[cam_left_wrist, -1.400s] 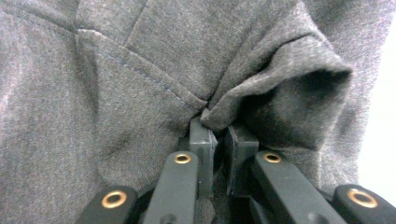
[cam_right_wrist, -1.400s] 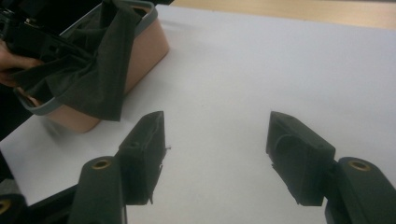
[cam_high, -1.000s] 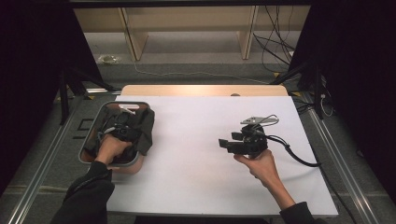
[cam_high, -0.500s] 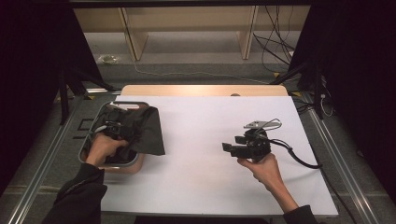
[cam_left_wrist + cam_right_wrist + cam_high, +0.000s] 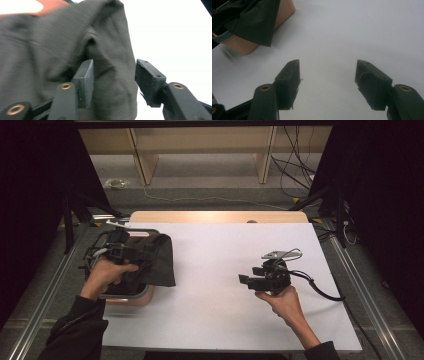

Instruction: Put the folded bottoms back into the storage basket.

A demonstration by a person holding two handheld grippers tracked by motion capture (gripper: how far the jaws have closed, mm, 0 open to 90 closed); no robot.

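A dark grey cloth (image 5: 156,262) lies draped over a tan basket (image 5: 131,297) at the table's left, and one flap hangs over the basket's right side. My left gripper (image 5: 135,254) hovers just above the cloth (image 5: 62,42). Its jaws have just been opening and now stand apart (image 5: 113,67), with the cloth behind and below them and neither pad pressing on it. My right gripper (image 5: 245,280) rests low over the white table right of centre. It is open (image 5: 327,67) with nothing between its jaws and points toward the basket (image 5: 284,12) and cloth (image 5: 254,20).
The white table sheet (image 5: 225,245) spreads between the two hands. A wooden strip (image 5: 215,216) runs along the far edge. Metal rails (image 5: 40,290) flank the table, and the right gripper's cable (image 5: 320,287) trails to the right.
My left gripper has lifted off the basket and its jaws have opened, letting go of the cloth, which now spreads over the basket's right side. The right gripper stayed almost still.
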